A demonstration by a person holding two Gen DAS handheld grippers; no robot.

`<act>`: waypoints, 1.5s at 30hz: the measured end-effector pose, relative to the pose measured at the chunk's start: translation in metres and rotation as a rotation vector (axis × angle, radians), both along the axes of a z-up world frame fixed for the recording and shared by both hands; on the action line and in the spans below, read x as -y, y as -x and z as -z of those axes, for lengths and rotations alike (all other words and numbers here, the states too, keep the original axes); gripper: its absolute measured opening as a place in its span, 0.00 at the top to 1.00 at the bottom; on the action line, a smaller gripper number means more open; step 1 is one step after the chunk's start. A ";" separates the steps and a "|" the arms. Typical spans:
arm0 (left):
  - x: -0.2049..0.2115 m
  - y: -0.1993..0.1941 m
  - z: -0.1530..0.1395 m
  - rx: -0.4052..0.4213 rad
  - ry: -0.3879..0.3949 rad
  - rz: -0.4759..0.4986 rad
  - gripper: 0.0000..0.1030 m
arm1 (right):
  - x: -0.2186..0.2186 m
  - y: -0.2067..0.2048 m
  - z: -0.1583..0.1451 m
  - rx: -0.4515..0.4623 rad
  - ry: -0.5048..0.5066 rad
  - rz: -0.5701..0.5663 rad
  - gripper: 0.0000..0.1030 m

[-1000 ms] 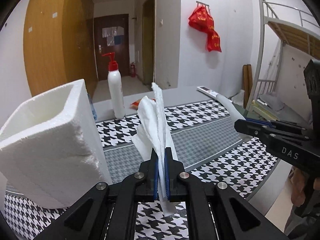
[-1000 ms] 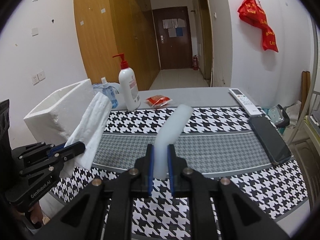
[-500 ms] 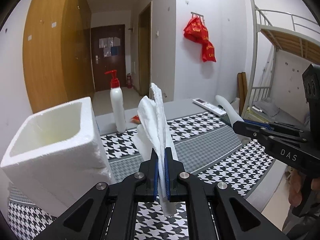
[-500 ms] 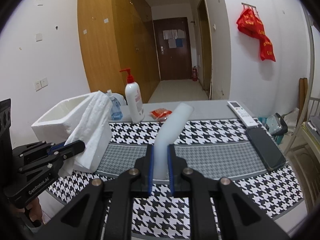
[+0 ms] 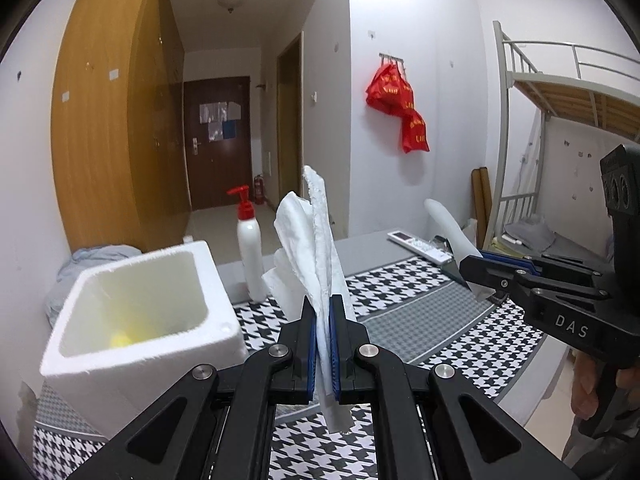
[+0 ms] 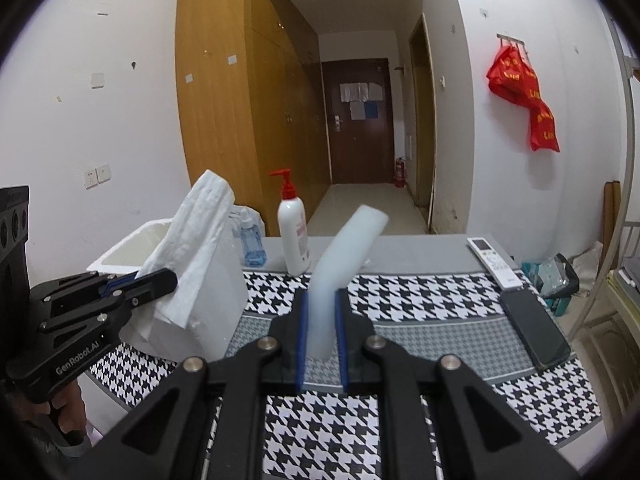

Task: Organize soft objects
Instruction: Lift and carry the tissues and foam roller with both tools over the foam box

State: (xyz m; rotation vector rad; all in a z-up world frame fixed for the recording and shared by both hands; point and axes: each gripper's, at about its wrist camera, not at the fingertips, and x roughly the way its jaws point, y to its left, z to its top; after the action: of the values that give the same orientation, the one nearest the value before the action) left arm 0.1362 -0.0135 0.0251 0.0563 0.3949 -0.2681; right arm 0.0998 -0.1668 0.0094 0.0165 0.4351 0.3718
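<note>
Crumpled white cloth (image 5: pixel 316 248), ragged-edged, upright, clenched in left tongs (image 5: pixel 323 344); pale foam strip (image 6: pixel 344 256), bent toward 1 o'clock, clenched in right tongs (image 6: pixel 321 332)

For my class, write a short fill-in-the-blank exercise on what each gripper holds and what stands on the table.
1. The left gripper is shut on a folded white ____.
2. The right gripper is shut on a pale bent ____ strip.
3. The pump on the white bottle is coloured ____.
4. The white foam box stands with its ____ side up.

Missing words: cloth; foam; red; open
</note>
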 end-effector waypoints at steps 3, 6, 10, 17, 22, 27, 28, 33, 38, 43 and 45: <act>-0.004 0.002 -0.005 0.023 0.003 -0.008 0.94 | -0.004 0.000 -0.005 0.019 0.003 -0.009 0.85; -0.007 0.003 -0.009 0.042 0.003 -0.020 0.94 | -0.010 -0.001 -0.009 0.039 0.003 -0.028 0.85; -0.011 0.002 -0.012 0.058 -0.003 -0.029 0.94 | -0.015 -0.003 -0.013 0.050 0.002 -0.047 0.85; -0.026 0.001 -0.018 0.079 0.003 -0.051 0.94 | -0.024 -0.007 -0.019 0.070 0.000 -0.062 0.85; -0.034 0.001 -0.020 0.091 0.004 -0.072 0.94 | -0.035 -0.010 -0.022 0.079 0.002 -0.085 0.85; -0.042 0.001 -0.020 0.094 0.003 -0.102 0.94 | -0.045 -0.014 -0.026 0.089 -0.006 -0.121 0.85; -0.044 0.001 -0.020 0.096 0.002 -0.112 0.94 | -0.047 -0.015 -0.027 0.090 -0.009 -0.127 0.85; -0.054 0.001 -0.023 0.098 0.002 -0.151 0.94 | -0.054 -0.020 -0.029 0.095 -0.016 -0.163 0.85; -0.068 0.002 -0.024 0.100 -0.002 -0.196 0.94 | -0.066 -0.024 -0.030 0.094 -0.024 -0.210 0.85; -0.076 0.004 -0.027 0.104 -0.003 -0.236 0.94 | -0.072 -0.028 -0.031 0.098 -0.038 -0.247 0.85; -0.080 0.005 -0.027 0.102 -0.001 -0.249 0.94 | -0.075 -0.029 -0.032 0.099 -0.040 -0.264 0.85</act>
State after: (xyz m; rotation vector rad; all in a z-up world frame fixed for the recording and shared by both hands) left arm 0.1308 0.0662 0.0519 0.0209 0.2973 -0.0195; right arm 0.1284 -0.0917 0.0412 -0.0205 0.3317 0.6383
